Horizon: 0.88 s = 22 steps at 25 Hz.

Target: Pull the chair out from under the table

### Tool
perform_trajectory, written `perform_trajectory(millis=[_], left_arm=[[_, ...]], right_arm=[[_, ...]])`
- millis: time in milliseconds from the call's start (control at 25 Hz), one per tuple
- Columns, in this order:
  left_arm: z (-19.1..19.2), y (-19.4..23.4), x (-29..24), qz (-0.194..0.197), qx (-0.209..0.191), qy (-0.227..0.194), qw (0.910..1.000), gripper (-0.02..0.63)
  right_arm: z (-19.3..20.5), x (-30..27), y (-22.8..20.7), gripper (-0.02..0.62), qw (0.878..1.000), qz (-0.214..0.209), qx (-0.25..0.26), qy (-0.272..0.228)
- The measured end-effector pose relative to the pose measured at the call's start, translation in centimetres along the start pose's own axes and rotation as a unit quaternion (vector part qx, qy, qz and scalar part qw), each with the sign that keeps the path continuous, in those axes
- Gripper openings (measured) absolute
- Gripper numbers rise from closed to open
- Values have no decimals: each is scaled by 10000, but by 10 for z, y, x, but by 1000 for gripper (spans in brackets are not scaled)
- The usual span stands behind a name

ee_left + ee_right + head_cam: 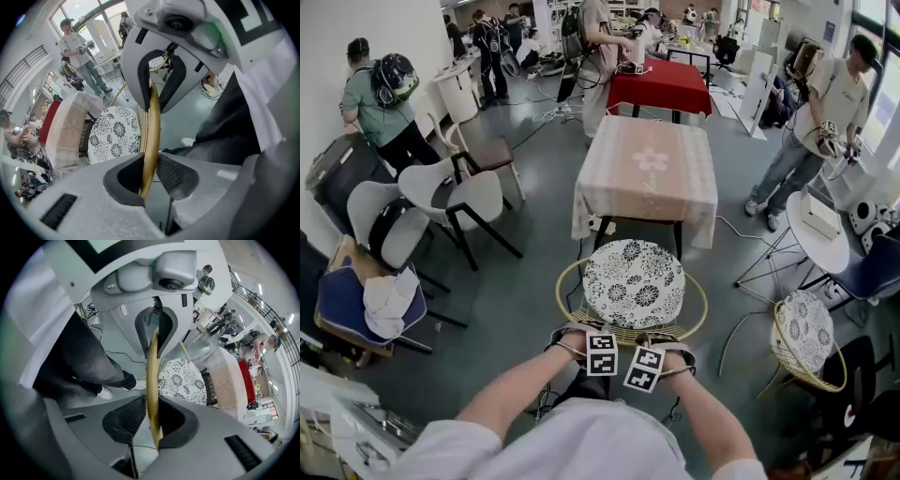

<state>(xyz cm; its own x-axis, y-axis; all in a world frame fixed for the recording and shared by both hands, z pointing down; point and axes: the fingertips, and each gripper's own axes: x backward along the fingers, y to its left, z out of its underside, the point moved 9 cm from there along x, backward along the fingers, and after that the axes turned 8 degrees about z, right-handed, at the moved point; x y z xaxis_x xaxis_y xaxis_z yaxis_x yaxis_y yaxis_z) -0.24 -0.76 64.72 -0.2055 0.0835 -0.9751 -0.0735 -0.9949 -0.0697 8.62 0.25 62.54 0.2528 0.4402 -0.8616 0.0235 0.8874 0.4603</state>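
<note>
The chair (pixel 633 284) has a yellow wire frame and a round black-and-white floral cushion. It stands just in front of the table (pixel 649 169) with the beige cloth, its seat out from under the table. My left gripper (pixel 584 342) and right gripper (pixel 664 349) sit side by side on the near top rim of the chair back. In the left gripper view the left gripper (pixel 149 174) is shut on the yellow rim (pixel 152 126). In the right gripper view the right gripper (pixel 152 420) clamps the same rim (pixel 151 371). Both point steeply down.
A second wire chair (pixel 806 333) stands at the right beside a white round table (pixel 820 234). White chairs (pixel 455 197) and a blue seat (pixel 356 305) crowd the left. Behind the beige table is a red table (pixel 661 84). Several people stand around the room.
</note>
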Motion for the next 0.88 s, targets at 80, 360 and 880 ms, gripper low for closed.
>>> perform_trajectory(millis=[80, 360, 880], left_arm=[[0, -3, 0, -20, 16, 6, 10000, 75], [-2, -8, -2, -433, 152, -59, 9989, 78], [3, -18, 28, -889, 887, -683, 9897, 106]], right_arm=[[0, 1, 2, 61, 10000, -1, -25, -6], [4, 4, 3, 74, 9980, 57, -613, -134], [-4, 32, -5, 96, 9761, 373, -2065, -574]])
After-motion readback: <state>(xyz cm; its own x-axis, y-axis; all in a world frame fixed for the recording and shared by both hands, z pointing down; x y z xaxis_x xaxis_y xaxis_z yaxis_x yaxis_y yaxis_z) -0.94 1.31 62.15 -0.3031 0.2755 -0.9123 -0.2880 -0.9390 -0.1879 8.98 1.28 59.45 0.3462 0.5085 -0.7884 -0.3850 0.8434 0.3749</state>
